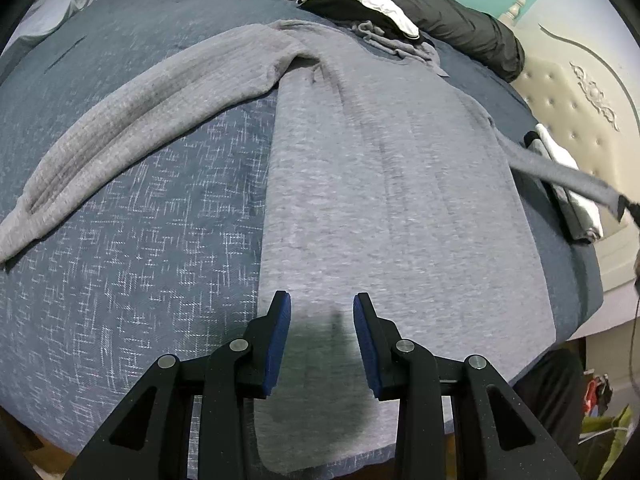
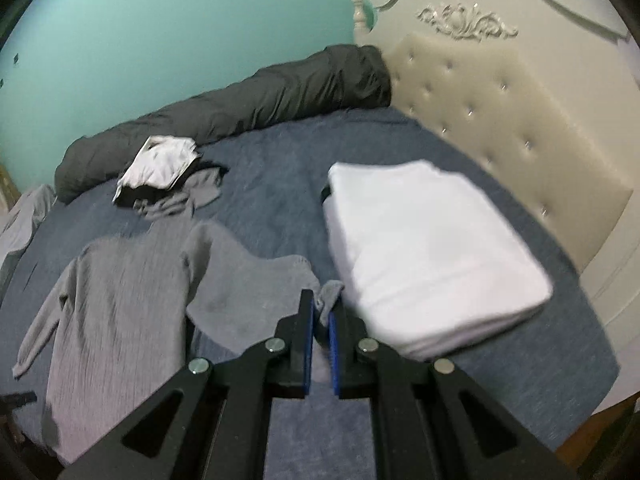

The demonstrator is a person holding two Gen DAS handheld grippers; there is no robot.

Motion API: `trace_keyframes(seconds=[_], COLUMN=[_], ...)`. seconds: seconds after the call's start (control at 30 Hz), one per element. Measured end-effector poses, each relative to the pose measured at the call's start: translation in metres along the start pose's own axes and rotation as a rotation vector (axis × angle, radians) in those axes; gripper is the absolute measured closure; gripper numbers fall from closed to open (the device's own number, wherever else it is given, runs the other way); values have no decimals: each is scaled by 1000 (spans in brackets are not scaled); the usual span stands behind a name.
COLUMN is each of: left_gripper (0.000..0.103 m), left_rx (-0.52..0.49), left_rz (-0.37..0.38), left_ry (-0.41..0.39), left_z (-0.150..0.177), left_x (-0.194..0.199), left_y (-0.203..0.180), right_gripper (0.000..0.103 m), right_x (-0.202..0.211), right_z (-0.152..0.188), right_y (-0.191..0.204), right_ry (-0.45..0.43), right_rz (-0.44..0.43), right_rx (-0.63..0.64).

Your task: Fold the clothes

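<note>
While searching both views for print: no brand, label or legible writing on any cloth or tool.

Count: one grey long-sleeved top (image 1: 384, 184), one folded white stack (image 2: 432, 256), one crumpled black-and-white garment (image 2: 160, 166) at upper left of the right wrist view, one small grey crumpled piece (image 2: 180, 200) just below it, one dark rolled duvet (image 2: 248, 96) along the teal wall (image 2: 180, 20), one cream tufted headboard (image 2: 500, 120) at upper right. All cloth on a blue patterned bedspread (image 1: 140, 240).

Grey top spread flat, centre of left wrist view; long axis from bottom centre of frame up toward upper centre, neck end at the top near the crumpled pile. One sleeve (image 1: 120, 132) lying flat, angled from upper centre down to the left edge. Other sleeve (image 1: 560, 176) lifted off the bed, stretched taut toward the right edge of frame.

Left gripper (image 1: 322, 340): jaws apart, blue pads clear of the cloth, nothing between them, poised over the hem end of the top.

Right gripper (image 2: 320, 332): jaws closed on the cuff (image 2: 330, 294) of the raised sleeve, grey fabric pinched between the blue pads, bottom centre of frame. Folded white stack just to the right of that cuff. Right wrist view blurred.
</note>
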State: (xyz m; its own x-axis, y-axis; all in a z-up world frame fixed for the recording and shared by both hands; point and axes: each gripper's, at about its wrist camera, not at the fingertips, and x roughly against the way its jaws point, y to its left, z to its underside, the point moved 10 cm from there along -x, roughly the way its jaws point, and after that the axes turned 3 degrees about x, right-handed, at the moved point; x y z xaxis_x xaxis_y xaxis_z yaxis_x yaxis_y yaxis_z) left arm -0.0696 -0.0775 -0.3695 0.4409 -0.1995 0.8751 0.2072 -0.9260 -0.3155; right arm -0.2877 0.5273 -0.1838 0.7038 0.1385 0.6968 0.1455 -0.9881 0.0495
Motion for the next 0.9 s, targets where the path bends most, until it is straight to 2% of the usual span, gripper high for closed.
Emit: trace_keyframes(seconds=[0.43,0.9], left_gripper=[67,67], left_rx=[23,29], left_rz=[-47,-123], left_ry=[14,94], left_z=[-3,-3], left_x=[0,-33], left_y=[11,14], right_gripper=[97,97], right_x=[-15,-79], right_z=[-90,-147], right_y=[-69,-152], right_ry=[-19,7], right_rz=[140,271], right_rx=[-1,-7])
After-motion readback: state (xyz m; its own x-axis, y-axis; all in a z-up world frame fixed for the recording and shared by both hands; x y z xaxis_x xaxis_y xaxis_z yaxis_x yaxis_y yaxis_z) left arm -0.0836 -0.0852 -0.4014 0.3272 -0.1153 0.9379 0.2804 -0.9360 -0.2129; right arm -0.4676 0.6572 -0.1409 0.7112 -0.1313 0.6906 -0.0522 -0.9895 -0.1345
